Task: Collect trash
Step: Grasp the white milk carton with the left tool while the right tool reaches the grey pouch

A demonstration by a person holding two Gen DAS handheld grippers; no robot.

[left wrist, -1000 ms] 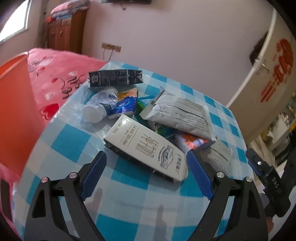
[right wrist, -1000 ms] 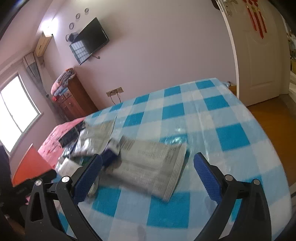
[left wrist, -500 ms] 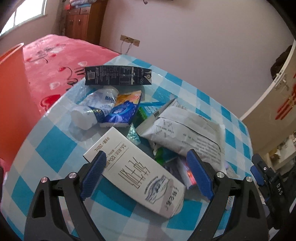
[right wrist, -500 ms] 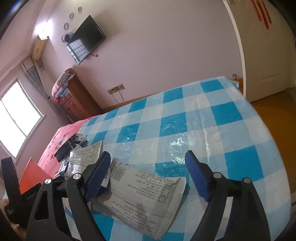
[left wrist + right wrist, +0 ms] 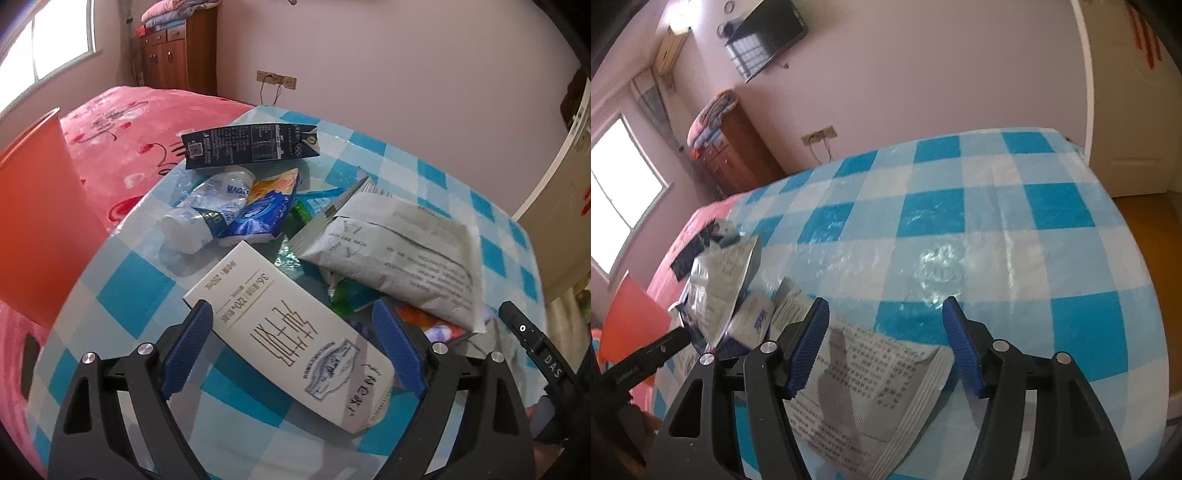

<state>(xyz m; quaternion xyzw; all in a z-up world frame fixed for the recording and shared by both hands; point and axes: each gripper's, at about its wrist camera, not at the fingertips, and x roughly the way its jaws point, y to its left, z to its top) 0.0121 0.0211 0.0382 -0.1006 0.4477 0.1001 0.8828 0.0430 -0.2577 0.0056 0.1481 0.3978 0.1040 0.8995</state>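
A pile of trash lies on the blue-checked table (image 5: pixel 129 291). In the left wrist view my left gripper (image 5: pixel 291 336) is open, its jaws on either side of a white carton (image 5: pixel 291 332) lying flat. Behind it lie a grey foil bag (image 5: pixel 399 251), a blue snack wrapper (image 5: pixel 266 210), a plastic bottle (image 5: pixel 207 218) and a dark blue carton (image 5: pixel 251 147). In the right wrist view my right gripper (image 5: pixel 886 332) is open, its jaws on either side of a second grey printed bag (image 5: pixel 871 384) on the table (image 5: pixel 997 221).
An orange bin (image 5: pixel 37 221) stands left of the table, also at the left edge of the right wrist view (image 5: pixel 624 325). A red bed (image 5: pixel 140 129) lies behind it. A door (image 5: pixel 1126 110) and wooden floor are on the right.
Both grippers have moved forward and down over the table. The white carton now sits between the left jaws, the grey printed bag between the right jaws.
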